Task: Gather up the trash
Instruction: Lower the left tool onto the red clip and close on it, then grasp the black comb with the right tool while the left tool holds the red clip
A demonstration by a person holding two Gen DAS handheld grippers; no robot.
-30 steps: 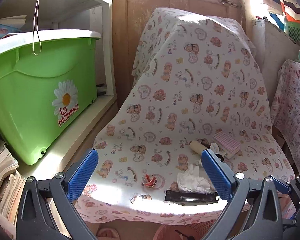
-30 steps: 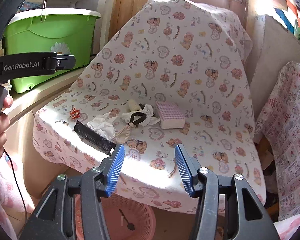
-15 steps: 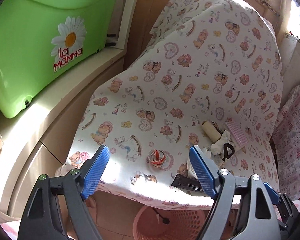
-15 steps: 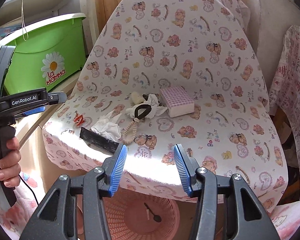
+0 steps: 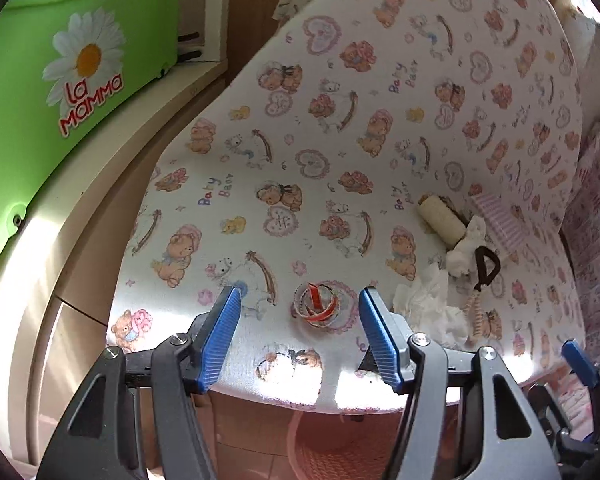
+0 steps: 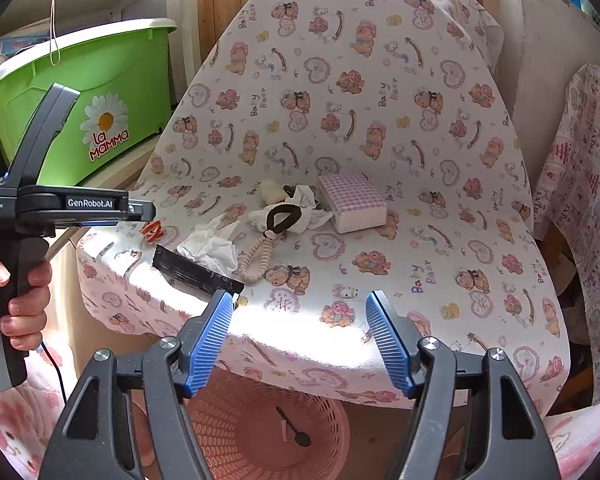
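A curled red-and-white wrapper scrap [image 5: 316,307] lies near the front edge of the bear-print cloth. My left gripper [image 5: 300,300] hangs just over it, jaws closing, the scrap between the blue pads but untouched. To the right lie a crumpled white tissue [image 5: 428,304], a black flat wrapper [image 6: 196,270], a beige roll [image 5: 440,220] and a braided cord with a black loop [image 6: 276,220]. My right gripper [image 6: 300,312] hovers at the cloth's front edge above the pink basket [image 6: 268,424], jaws opening, nothing between them.
A pink-checked box [image 6: 354,200] sits behind the trash pile. A green La Mamma tub [image 6: 80,100] stands on a shelf at the left. A hand [image 6: 20,292] holds the left gripper's handle. More printed cloth [image 6: 588,200] hangs at the right.
My left gripper dropped toward the red scrap, tilted downward, and its jaws narrowed around it. The right gripper stayed nearly still and its jaws widened.
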